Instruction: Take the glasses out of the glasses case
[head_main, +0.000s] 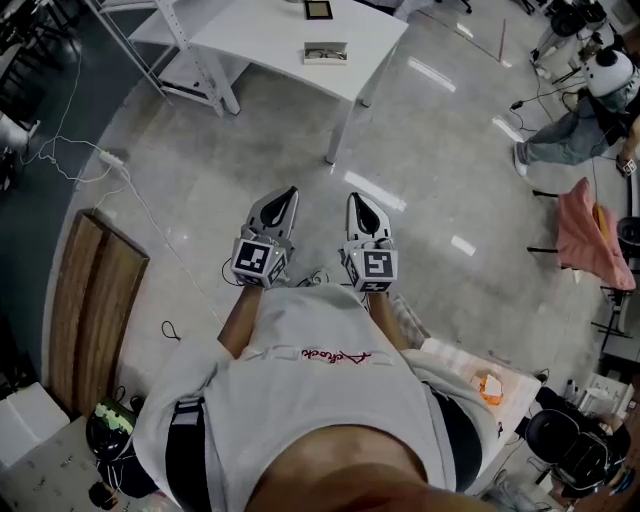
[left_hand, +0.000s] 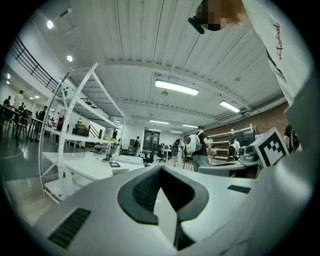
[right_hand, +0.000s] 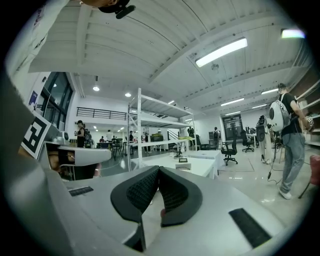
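The glasses case (head_main: 326, 52) lies open on a white table (head_main: 270, 40) far ahead of me, with the glasses lying in it. Both grippers are held close to my chest and point toward that table, well short of it. My left gripper (head_main: 287, 194) is shut, its tips touching with nothing between them. The right gripper (head_main: 356, 201) beside it is also shut and empty. In the right gripper view the case (right_hand: 183, 166) shows small on the table (right_hand: 202, 167) beyond the closed jaws. The left gripper view shows the same table (left_hand: 87, 167) in the distance.
A small dark frame (head_main: 318, 9) sits behind the case. A white shelving rack (head_main: 190, 55) stands at the table's left. A wooden bench (head_main: 95, 300) is on my left, and a cable with a power strip (head_main: 110, 158) crosses the floor. A person (head_main: 585, 115) and a pink-draped chair (head_main: 590, 235) are at right.
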